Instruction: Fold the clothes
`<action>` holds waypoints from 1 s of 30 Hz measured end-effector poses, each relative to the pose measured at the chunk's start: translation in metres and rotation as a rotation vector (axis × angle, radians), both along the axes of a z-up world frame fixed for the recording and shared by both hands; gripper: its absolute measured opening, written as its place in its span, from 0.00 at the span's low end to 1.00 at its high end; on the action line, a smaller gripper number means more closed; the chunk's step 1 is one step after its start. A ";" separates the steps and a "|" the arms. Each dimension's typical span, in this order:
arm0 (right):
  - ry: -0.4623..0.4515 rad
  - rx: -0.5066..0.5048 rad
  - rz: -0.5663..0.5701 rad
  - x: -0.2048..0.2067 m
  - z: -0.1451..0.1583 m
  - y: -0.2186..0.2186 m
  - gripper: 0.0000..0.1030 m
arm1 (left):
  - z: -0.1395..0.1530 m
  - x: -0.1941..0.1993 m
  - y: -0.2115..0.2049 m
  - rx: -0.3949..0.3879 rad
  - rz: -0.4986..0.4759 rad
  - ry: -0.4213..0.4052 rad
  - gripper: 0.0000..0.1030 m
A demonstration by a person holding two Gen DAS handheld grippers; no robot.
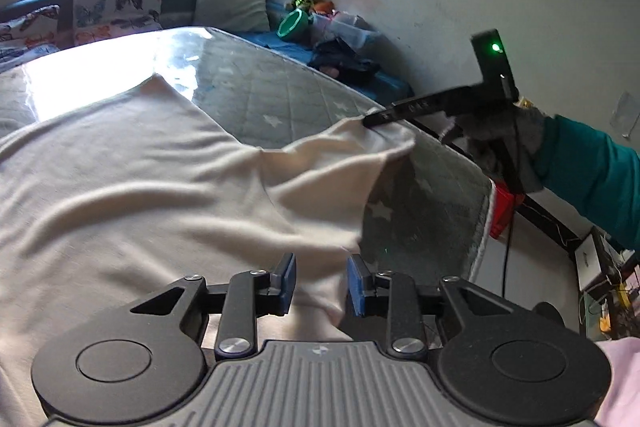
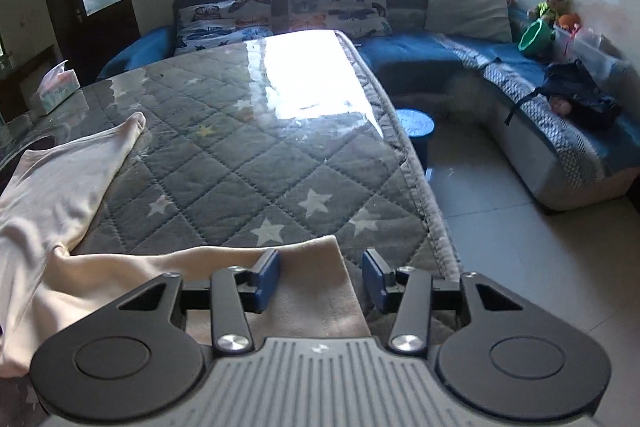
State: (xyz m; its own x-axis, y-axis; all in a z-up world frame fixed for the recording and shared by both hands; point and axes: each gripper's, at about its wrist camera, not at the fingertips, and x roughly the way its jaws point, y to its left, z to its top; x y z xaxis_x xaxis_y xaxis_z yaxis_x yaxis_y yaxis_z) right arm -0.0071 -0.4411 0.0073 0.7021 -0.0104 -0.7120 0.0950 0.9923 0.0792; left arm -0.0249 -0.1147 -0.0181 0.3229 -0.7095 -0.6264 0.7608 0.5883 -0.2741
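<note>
The cream-coloured knit garment (image 1: pixel 132 187) lies spread on the worktop covered by a grey quilted star-print cloth (image 2: pixel 248 163) under a clear glossy sheet. The left hand-held gripper (image 1: pixel 322 281) has its blue pads spread, with a fold of the garment between them. The right hand-held gripper (image 2: pixel 320 277) is also spread, its pads either side of the garment's sleeve end (image 2: pixel 308 267), near the worktop's right edge.

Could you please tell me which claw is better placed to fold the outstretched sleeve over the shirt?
Right, I'd say. The right claw is open with the sleeve end between its fingers; the left claw, also open, sits over the shirt body, away from that sleeve.
</note>
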 end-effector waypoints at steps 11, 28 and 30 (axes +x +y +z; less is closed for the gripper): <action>-0.059 -0.174 0.007 0.025 0.011 0.013 0.07 | -0.004 -0.007 -0.006 -0.005 -0.055 0.022 0.35; -0.035 -0.126 0.021 0.000 0.008 0.016 0.30 | 0.007 0.008 0.026 -0.044 0.068 0.042 0.39; -0.022 -0.132 0.012 -0.001 0.005 0.014 0.30 | 0.002 0.003 0.027 -0.045 0.054 0.060 0.39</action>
